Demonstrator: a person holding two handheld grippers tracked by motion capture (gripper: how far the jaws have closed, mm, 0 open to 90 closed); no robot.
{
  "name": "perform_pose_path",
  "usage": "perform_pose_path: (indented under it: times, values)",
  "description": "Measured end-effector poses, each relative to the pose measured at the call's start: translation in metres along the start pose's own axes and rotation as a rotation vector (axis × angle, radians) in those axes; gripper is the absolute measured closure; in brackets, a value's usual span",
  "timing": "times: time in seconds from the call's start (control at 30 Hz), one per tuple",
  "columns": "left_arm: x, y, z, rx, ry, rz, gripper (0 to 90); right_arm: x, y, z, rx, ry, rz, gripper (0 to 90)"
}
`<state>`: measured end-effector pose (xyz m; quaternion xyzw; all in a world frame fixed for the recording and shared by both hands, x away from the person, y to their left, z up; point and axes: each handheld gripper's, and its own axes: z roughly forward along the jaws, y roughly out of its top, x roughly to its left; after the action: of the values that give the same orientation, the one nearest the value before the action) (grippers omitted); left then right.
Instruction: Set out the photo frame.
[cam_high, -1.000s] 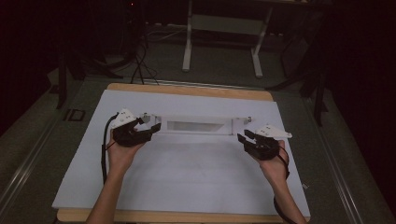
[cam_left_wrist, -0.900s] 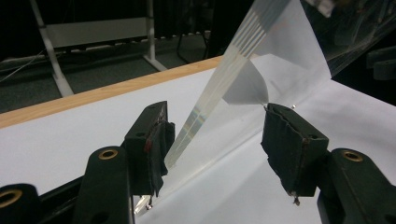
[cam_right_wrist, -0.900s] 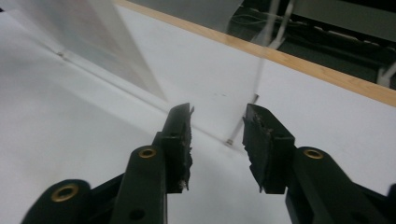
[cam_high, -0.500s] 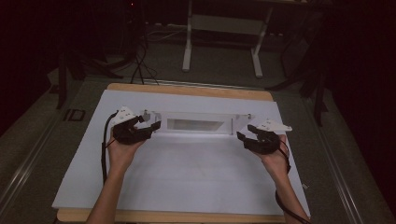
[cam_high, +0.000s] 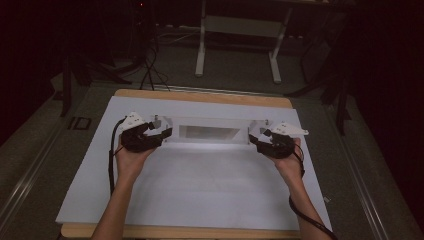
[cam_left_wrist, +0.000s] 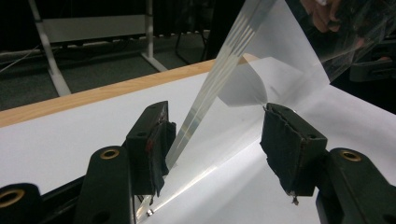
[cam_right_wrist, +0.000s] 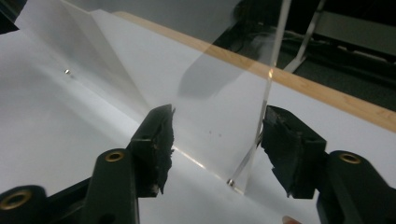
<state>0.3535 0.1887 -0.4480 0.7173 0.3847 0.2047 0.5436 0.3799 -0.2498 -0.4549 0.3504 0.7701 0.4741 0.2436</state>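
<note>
A long clear acrylic frame (cam_high: 207, 131) lies across the white sheet (cam_high: 200, 185). My left gripper (cam_high: 162, 134) is at its left end. In the left gripper view, the left gripper (cam_left_wrist: 215, 135) has its jaws wide, and both pads seem to press on the clear acrylic (cam_left_wrist: 205, 88). My right gripper (cam_high: 255, 137) is at the frame's right end. Its jaws have just been opening. In the right gripper view, a clear wall (cam_right_wrist: 224, 107) stands between the jaws of the right gripper (cam_right_wrist: 217, 140), close to the right pad, with a gap at the left pad.
The sheet covers a wooden table (cam_high: 200, 96) whose far edge shows as a tan strip. Behind it stand a white metal stand (cam_high: 237, 45) and cables on a dark floor. Black cables trail from both grippers along the forearms.
My right gripper has shifted a little farther from the person at the frame's right end, and its jaws stand wider. The left gripper and the frame have stayed put.
</note>
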Motion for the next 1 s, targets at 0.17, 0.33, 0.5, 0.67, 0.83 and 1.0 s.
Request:
perform_pose_path:
  times: [0.17,0.33,0.5,0.67,0.83,1.0]
  values:
    - [0.002,0.002,0.001,0.004,-0.001,-0.004,42.7,-0.001,0.000,0.002,-0.002,0.018,-0.003,50.7]
    - [0.003,0.003,0.003,0.002,0.002,-0.011,43.0,-0.005,0.000,0.003,-0.013,0.030,0.033,51.6]
    - [0.004,0.004,0.004,-0.007,0.007,-0.014,43.3,-0.005,0.001,0.004,-0.013,0.022,0.045,51.6]
    - [0.006,0.006,0.006,-0.001,0.009,-0.019,43.6,-0.006,0.003,0.005,-0.008,0.019,0.061,51.6]
    - [0.009,0.006,0.007,-0.012,0.027,-0.002,45.3,-0.009,0.005,0.007,-0.008,0.019,0.088,51.7]
    - [0.013,0.004,0.006,-0.037,0.019,-0.015,42.4,-0.009,0.007,0.009,-0.001,0.009,0.101,51.8]
